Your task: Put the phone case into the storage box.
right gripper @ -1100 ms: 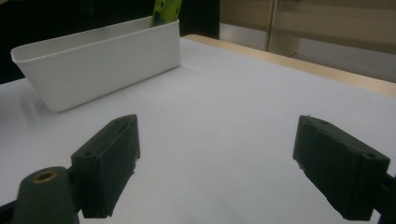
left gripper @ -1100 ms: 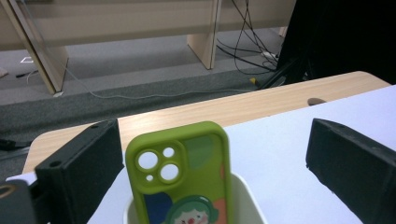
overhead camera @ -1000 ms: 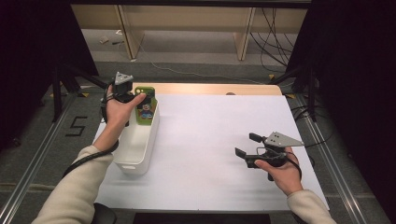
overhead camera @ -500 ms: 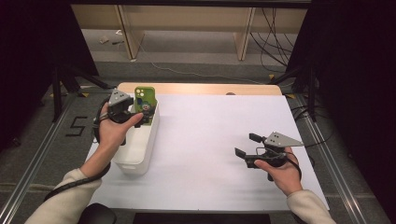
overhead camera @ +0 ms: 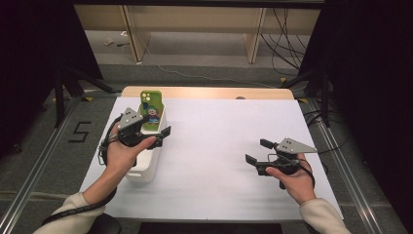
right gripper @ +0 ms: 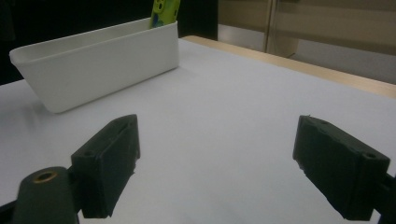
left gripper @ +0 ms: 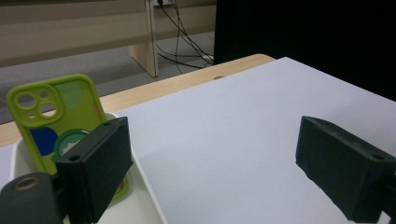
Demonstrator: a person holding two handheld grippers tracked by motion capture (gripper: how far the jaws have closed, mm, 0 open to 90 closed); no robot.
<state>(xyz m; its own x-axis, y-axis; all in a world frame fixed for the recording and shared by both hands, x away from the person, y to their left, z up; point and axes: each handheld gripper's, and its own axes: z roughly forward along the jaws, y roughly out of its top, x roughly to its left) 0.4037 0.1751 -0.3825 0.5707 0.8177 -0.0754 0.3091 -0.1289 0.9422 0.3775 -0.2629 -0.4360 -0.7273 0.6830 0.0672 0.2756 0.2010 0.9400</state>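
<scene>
The green phone case [overhead camera: 150,108] stands nearly upright in the far end of the white tub [overhead camera: 146,163], leaning on its end wall, just beyond the left tongs [overhead camera: 157,135]. Those jaws have just been closing a little yet stand wide, with nothing between them. The right tongs [overhead camera: 256,157] rest well apart over the bare desk [overhead camera: 214,131] — gaping, empty too. The case looks light, thin and somewhat bendy, likely smooth — best pinched across its flat faces near the free top edge, clear of the tub's rim.
</scene>
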